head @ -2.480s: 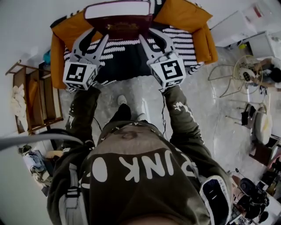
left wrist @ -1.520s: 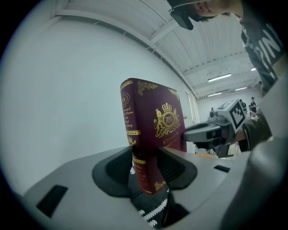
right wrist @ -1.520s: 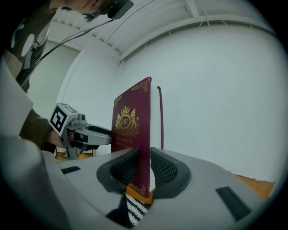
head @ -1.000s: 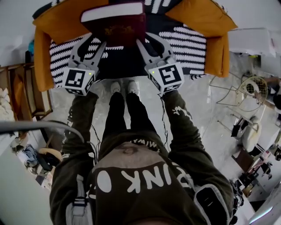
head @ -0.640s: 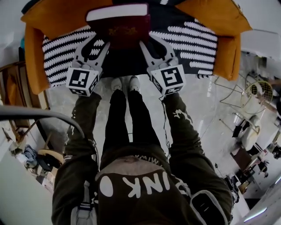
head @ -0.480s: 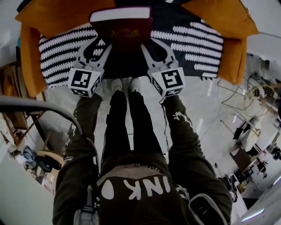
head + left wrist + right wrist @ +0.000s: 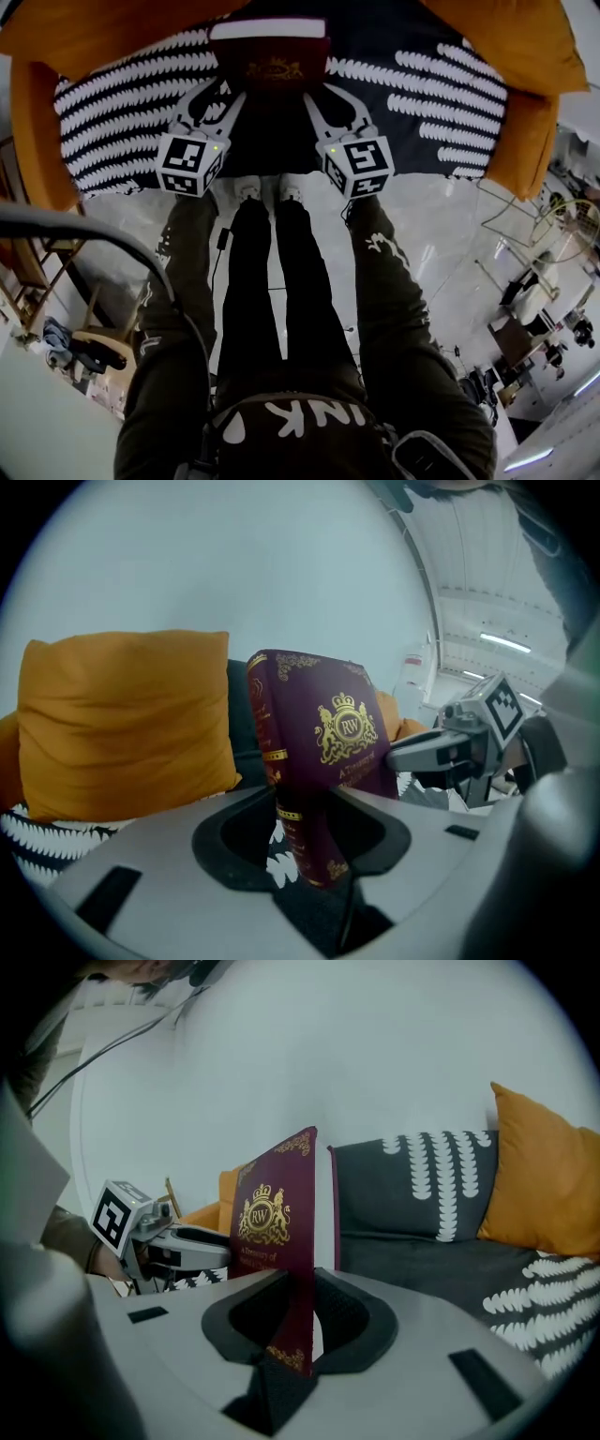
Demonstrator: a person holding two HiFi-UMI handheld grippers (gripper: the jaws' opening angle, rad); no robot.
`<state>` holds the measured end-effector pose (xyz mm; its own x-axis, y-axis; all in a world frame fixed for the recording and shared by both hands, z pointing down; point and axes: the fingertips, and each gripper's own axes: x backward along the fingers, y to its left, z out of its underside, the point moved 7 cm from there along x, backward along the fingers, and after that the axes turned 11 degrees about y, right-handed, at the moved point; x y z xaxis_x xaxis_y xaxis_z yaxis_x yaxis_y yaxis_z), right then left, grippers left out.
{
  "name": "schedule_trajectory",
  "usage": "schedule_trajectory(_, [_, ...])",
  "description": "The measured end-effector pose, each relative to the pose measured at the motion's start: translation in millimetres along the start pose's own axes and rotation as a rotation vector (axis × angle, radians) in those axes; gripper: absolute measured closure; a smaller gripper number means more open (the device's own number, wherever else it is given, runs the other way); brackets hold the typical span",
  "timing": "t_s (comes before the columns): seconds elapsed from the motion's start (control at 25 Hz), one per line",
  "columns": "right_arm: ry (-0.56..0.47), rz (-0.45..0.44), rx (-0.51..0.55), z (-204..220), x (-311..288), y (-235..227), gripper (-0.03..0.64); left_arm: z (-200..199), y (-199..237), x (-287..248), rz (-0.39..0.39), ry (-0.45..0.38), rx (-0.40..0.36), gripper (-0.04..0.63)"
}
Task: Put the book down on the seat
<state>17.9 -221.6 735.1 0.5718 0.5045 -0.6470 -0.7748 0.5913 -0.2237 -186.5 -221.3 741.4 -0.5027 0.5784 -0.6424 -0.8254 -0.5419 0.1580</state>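
Note:
A maroon book (image 7: 270, 58) with a gold crest hangs over the dark, white-patterned sofa seat (image 7: 422, 94), its white page edge facing away from me. My left gripper (image 7: 223, 92) is shut on its spine side (image 7: 281, 789) and my right gripper (image 7: 319, 92) is shut on its front cover (image 7: 281, 1232). In the left gripper view the book (image 7: 323, 733) stands upright between the jaws of the left gripper (image 7: 305, 841). The right gripper (image 7: 295, 1340) pinches the cover's lower edge. I cannot tell whether the book touches the seat.
Orange cushions (image 7: 525, 56) flank the seat on both sides (image 7: 122, 724) and rise at the right (image 7: 548, 1176). My shoes (image 7: 267, 187) stand at the sofa's front edge on a pale stone floor. A wooden rack (image 7: 23, 272) is at left and a wire fan (image 7: 572, 220) at right.
Both grippers and the book have moved forward, farther over the sofa seat. My feet have come together at the sofa's front. Both grips look unchanged.

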Motion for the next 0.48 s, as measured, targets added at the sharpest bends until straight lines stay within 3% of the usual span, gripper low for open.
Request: schedule_trajectory(0.48, [0.077,0.014,0.003,6,-73,-58,0.525,11,42,-85,0.019,0.03,0.035,0.446])
